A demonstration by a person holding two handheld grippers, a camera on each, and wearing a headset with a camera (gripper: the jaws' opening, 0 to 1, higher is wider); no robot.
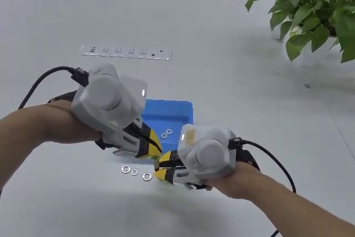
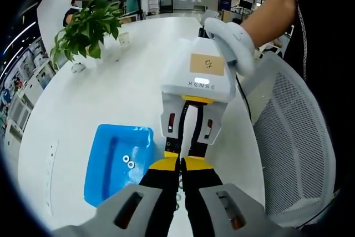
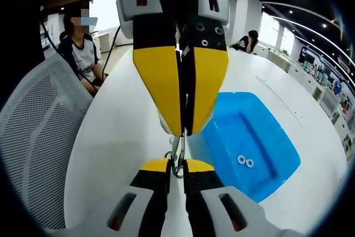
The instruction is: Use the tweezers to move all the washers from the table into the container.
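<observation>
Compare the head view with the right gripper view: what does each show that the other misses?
Head view: three washers on the table, a power strip, a plant. Right gripper view: the tweezers, a mesh chair. Both: the left gripper and right gripper, tips meeting, and the blue container holding two washers.

Washers (image 1: 126, 169) and tweezers (image 3: 177, 156) gleamed as bare metal; the blue container (image 1: 166, 112) looked glossy plastic, the white table (image 1: 233, 43) smooth and matt.
</observation>
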